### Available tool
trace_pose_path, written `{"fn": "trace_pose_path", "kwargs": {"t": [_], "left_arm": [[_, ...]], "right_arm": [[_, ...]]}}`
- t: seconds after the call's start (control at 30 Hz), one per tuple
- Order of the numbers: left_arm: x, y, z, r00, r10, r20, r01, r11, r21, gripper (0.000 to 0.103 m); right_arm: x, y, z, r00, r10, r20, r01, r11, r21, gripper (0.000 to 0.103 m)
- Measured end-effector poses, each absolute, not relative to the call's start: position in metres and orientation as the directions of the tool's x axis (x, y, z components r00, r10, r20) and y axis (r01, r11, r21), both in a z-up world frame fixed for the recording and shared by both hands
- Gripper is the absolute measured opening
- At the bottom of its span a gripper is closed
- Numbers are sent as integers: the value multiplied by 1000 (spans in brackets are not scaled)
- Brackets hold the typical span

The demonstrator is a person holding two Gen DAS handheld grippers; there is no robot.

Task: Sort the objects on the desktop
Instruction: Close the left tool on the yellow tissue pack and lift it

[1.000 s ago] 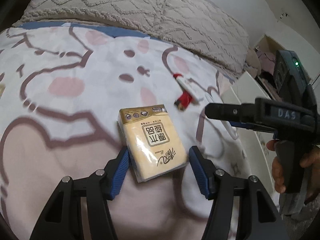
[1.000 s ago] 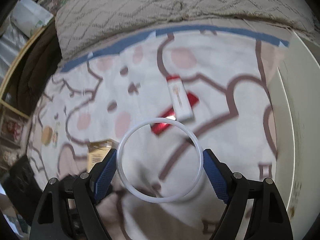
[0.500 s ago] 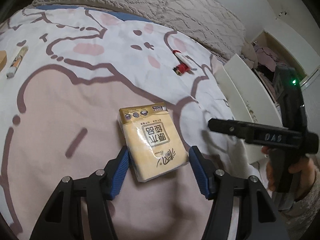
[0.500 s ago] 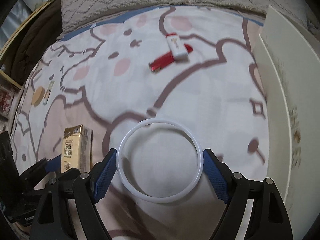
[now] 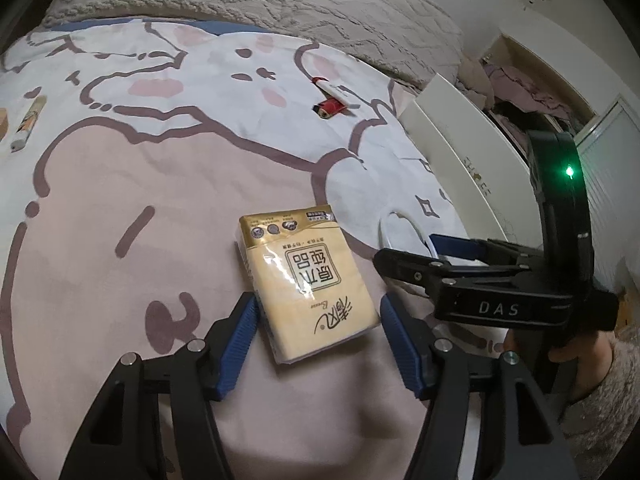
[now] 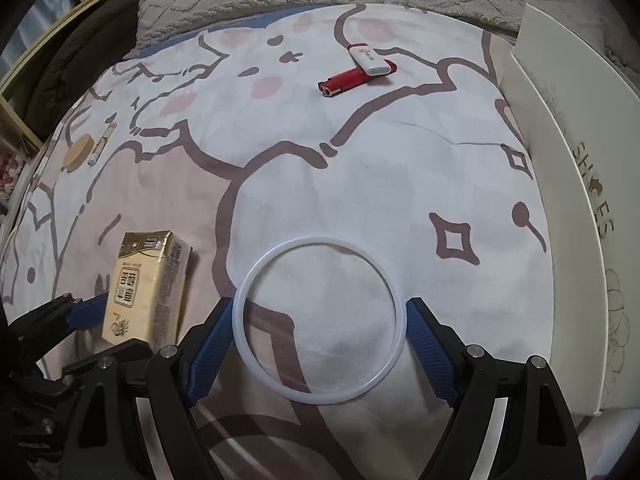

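The left tool (image 5: 318,340) has its jaws opening around the yellow tissue pack (image 5: 306,280), which lies on the bedspread (image 5: 160,184) between the blue pads, a gap showing at the right pad. The right tool (image 6: 320,332) grips the white ring (image 6: 319,322) across its width, both pads apparently touching its rim. At twelve o'clock from the ring lie a red lighter (image 6: 344,79) and a white USB stick (image 6: 370,60), touching. A white shoe box (image 6: 568,184) stands at three o'clock.
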State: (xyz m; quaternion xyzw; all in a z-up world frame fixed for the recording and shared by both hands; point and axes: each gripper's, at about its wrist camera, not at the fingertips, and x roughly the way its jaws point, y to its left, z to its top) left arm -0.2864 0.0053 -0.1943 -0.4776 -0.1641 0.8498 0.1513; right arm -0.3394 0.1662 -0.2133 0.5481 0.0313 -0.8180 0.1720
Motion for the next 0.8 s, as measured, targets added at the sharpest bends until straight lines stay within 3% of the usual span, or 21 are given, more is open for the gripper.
{"fn": "trace_pose_path", "kwargs": {"t": [0.2, 0.8], "left_arm": [[-279, 13, -194, -524, 360, -772, -87, -924, -372, 75], [-277, 18, -199, -550, 259, -794, -15, -954, -300, 77]], "right_arm": [[-332, 160, -218, -395, -211, -894, 336, -939, 74, 84], [-325, 166, -227, -465, -181, -867, 347, -938, 10, 87]]}}
